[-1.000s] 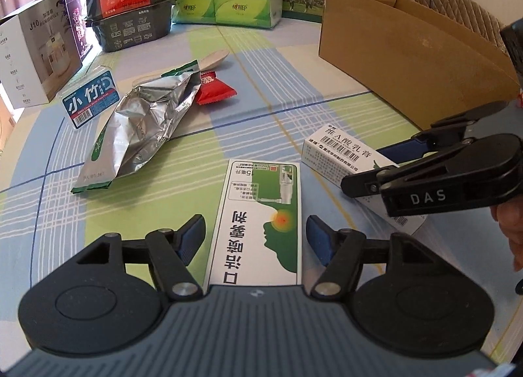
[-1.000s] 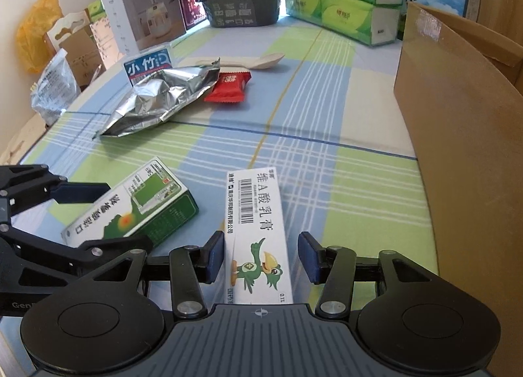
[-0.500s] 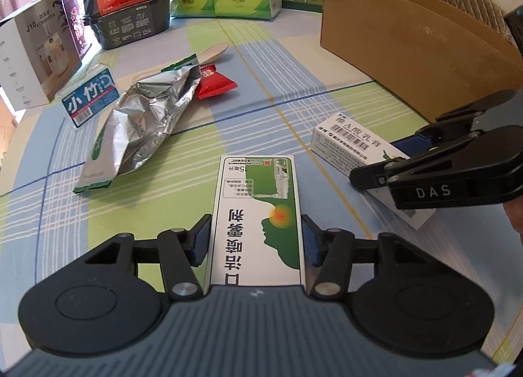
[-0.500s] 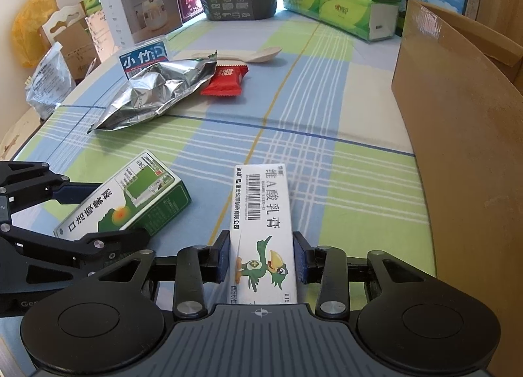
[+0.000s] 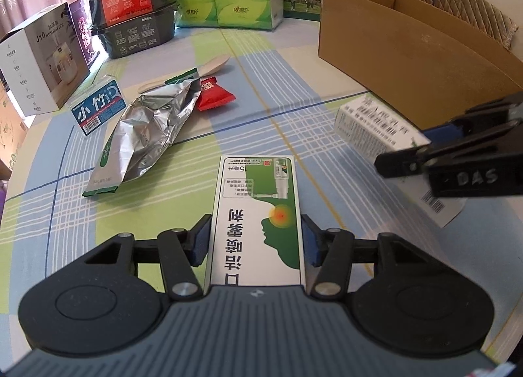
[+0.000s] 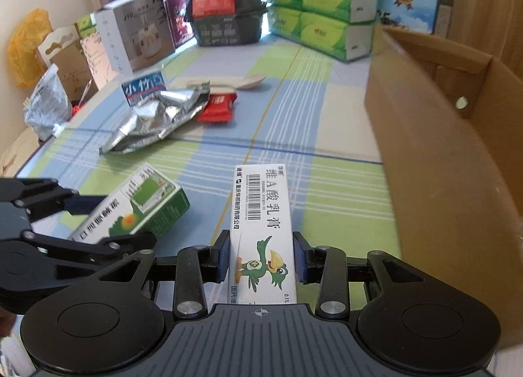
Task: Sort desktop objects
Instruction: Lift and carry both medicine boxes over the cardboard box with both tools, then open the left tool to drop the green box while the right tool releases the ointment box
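Left gripper [image 5: 256, 239] pinching green box [image 5: 258, 213]: white-bordered, black lettering, orange spot. Right gripper [image 6: 261, 257] clamped on white box [image 6: 263, 230]: barcode, green cartoon bird, lifted above cloth [image 6: 294, 89]. Carton [image 6: 457, 164] at 2 o'clock.

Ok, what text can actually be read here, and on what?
"维A酸乳膏", "0.1%": white box in right gripper.
"15毫升": green box in left gripper; its big title is upside down, partly hidden.
"DAS": right gripper's side.
"小竹": blue pack.
"J10 HUMIDIFIER": grey carton.
Fine print elsewhere: too small.
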